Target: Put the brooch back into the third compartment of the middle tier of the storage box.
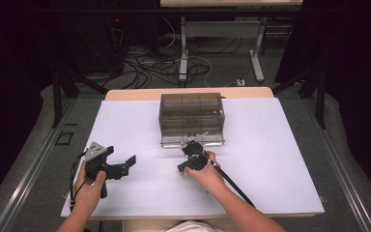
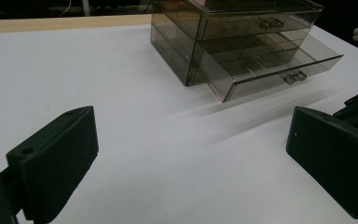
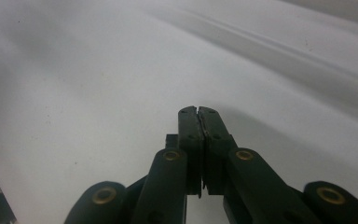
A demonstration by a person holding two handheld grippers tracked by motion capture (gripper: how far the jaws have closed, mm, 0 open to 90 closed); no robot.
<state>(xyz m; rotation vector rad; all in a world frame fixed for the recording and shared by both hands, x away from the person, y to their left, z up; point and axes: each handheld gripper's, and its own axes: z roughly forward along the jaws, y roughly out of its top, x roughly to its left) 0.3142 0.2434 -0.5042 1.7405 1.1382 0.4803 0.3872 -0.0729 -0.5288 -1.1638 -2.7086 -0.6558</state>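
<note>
A smoky see-through drawer box (image 1: 192,118) stands at the back middle of the white mat (image 1: 270,159). In the left gripper view the drawer box (image 2: 200,28) has its lower drawer (image 2: 270,70) pulled partly out, showing divided compartments. My left gripper (image 1: 121,155) hovers at the front left, open wide, its jaws aimed toward the box; the left gripper (image 2: 191,154) has bare mat between its fingers (image 2: 56,158). My right gripper (image 1: 180,167) sits just in front of the drawer, tilted down at the mat. The right gripper (image 3: 198,112) is shut, with nothing seen between its jaws.
The mat lies on a wooden table whose edge (image 1: 125,94) shows behind it. Beyond the table are desk legs (image 1: 183,53) and cables (image 1: 149,67) on the floor. A cable (image 1: 234,186) trails from the right gripper along the forearm.
</note>
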